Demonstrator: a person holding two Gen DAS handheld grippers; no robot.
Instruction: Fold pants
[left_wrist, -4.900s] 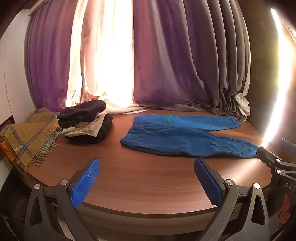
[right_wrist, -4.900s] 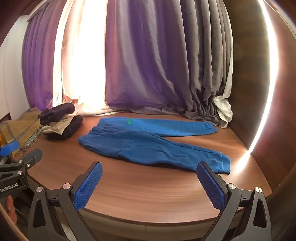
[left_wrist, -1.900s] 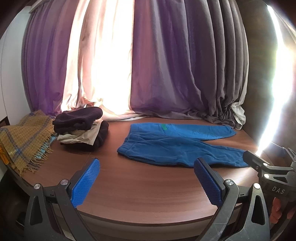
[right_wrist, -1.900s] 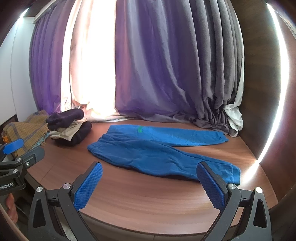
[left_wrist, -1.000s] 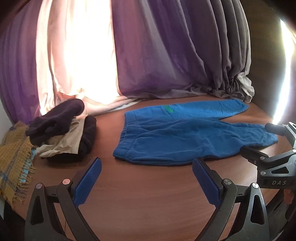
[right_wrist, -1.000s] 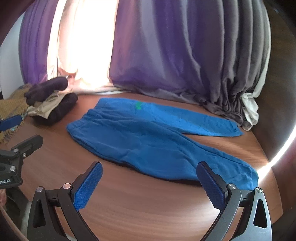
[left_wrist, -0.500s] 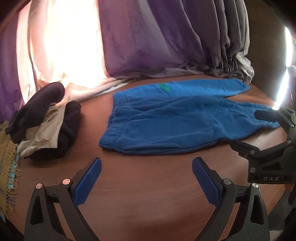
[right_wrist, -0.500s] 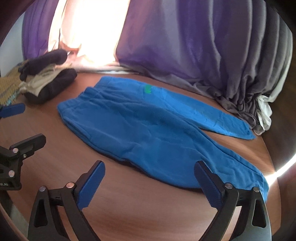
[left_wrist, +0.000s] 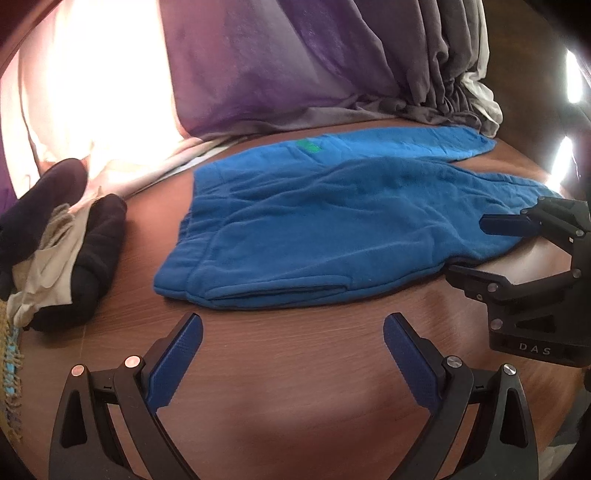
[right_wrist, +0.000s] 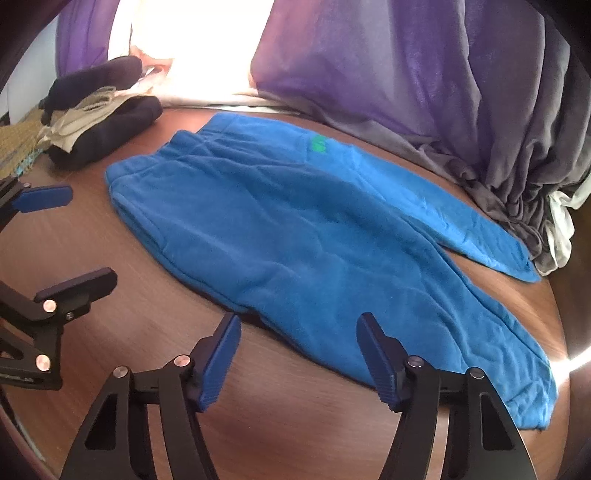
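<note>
We find the blue pants (right_wrist: 314, 236) spread flat on the table (left_wrist: 295, 369), waistband left, legs right, ready for folding; our left gripper (left_wrist: 291, 354) hangs wide open and empty near the waistband, while our right gripper (right_wrist: 299, 354) is closing around the near leg's edge, not yet pinching it

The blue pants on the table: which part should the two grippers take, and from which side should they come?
Probably the near long edge of the pants: the left gripper at the waistband corner, the right gripper, now closing on nothing, on the near leg. Both come from the front. The pants lie flat with legs spread, so lifting this edge folds one leg over the other.
</note>
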